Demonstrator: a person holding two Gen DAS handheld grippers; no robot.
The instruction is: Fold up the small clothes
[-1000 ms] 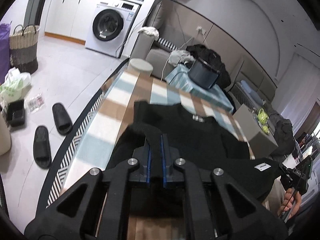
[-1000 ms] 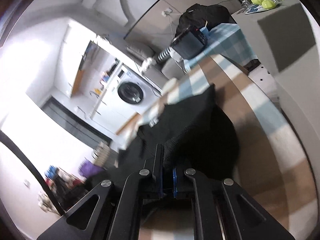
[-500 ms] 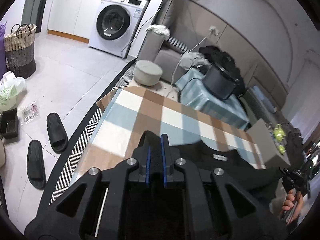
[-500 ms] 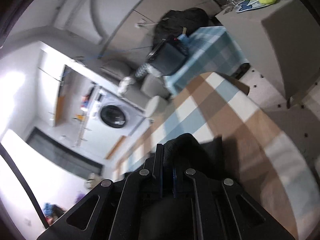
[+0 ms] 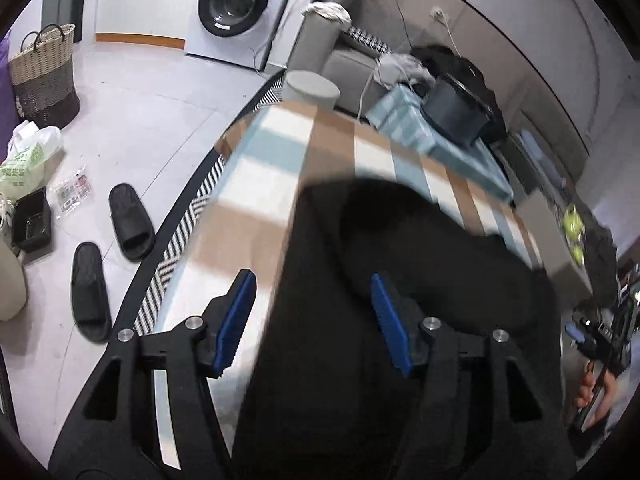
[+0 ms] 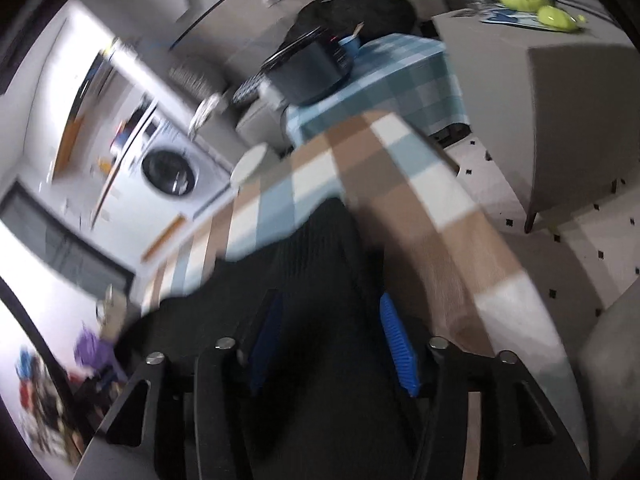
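Both our grippers have their fingers spread wide and hold nothing. Our left gripper hangs over the left edge of the black garment — one blue pad is above the checked cloth, the other above the fabric. Our right gripper is over the garment too, near its right edge. We see it lying flat on the cloth, though this view is blurred.
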